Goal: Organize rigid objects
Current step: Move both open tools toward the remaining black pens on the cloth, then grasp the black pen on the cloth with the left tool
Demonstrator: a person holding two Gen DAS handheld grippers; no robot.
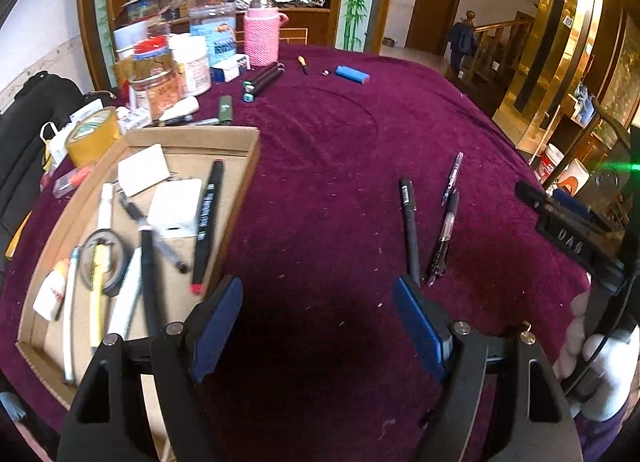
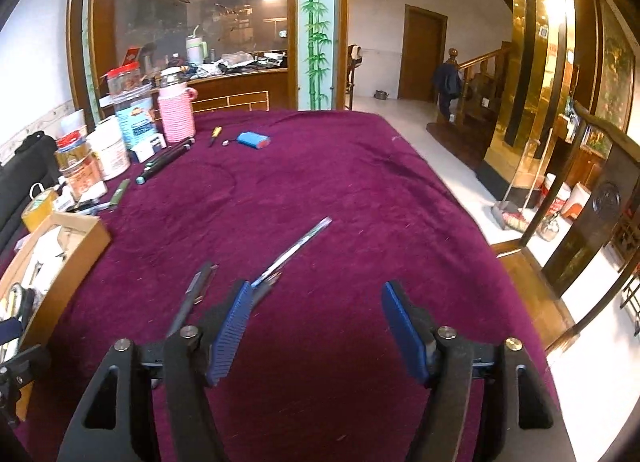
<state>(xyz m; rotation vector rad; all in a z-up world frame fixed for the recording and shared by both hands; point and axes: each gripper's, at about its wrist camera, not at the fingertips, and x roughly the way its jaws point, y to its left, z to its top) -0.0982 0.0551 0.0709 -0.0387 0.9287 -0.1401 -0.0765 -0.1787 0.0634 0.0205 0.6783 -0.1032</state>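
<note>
A cardboard tray (image 1: 248, 166) at the left holds several pens, markers, white boxes and a tape ring; its corner shows in the right wrist view (image 2: 90, 244). Three pens lie loose on the purple cloth: a black pen (image 1: 410, 228), a clear-barrel pen (image 1: 444, 238) and a blue pen (image 1: 453, 178). In the right wrist view the blue pen (image 2: 298, 248) and a dark pen (image 2: 192, 296) lie just ahead-left of my right gripper (image 2: 316, 298). My left gripper (image 1: 318, 294) is open and empty over bare cloth between tray and pens. My right gripper is open and empty.
Jars (image 1: 160, 74), a pink knitted bottle (image 1: 262, 36), tape roll (image 1: 94, 136), two dark markers (image 1: 262, 82), a blue battery pack (image 1: 352, 74) and a small yellow-handled tool (image 1: 302, 64) stand at the table's far left. The table edge drops to the floor at the right (image 2: 460, 198).
</note>
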